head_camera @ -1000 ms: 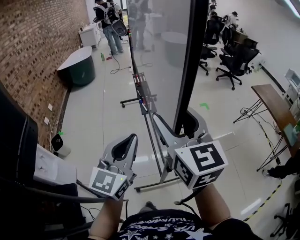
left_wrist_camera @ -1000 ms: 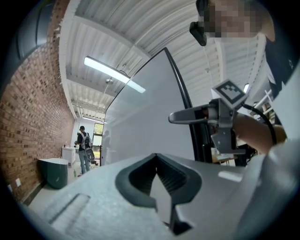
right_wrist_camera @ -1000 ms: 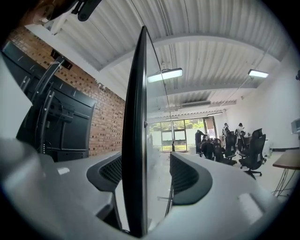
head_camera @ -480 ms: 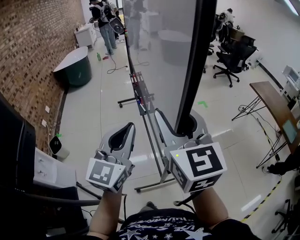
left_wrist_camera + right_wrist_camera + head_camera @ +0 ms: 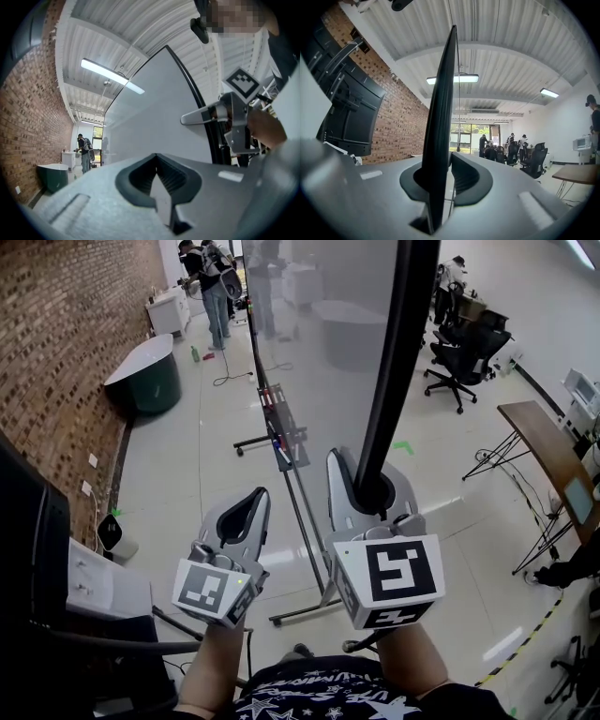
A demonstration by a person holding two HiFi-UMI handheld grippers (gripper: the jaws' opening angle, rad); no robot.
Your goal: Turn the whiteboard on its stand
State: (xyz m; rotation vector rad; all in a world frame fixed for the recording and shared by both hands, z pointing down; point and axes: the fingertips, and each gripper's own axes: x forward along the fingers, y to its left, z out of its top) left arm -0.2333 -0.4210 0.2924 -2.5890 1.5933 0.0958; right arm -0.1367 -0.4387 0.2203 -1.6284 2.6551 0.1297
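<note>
Head view: glossy pale floor (image 5: 187, 456), red brick wall (image 5: 66, 343) at left, black office chairs (image 5: 464, 352) far right. A tall white black-framed whiteboard (image 5: 328, 352) stands edge-on. The right gripper (image 5: 370, 474) is closing its jaws on the black edge, tips touching it. The left gripper (image 5: 251, 501), pinched together and empty, hangs just beside the board's face.

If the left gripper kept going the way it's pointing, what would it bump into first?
Most likely the whiteboard. The left gripper, jaws shut and empty, points at its pale face with nothing visible in between. I can't judge how far off it is.
</note>
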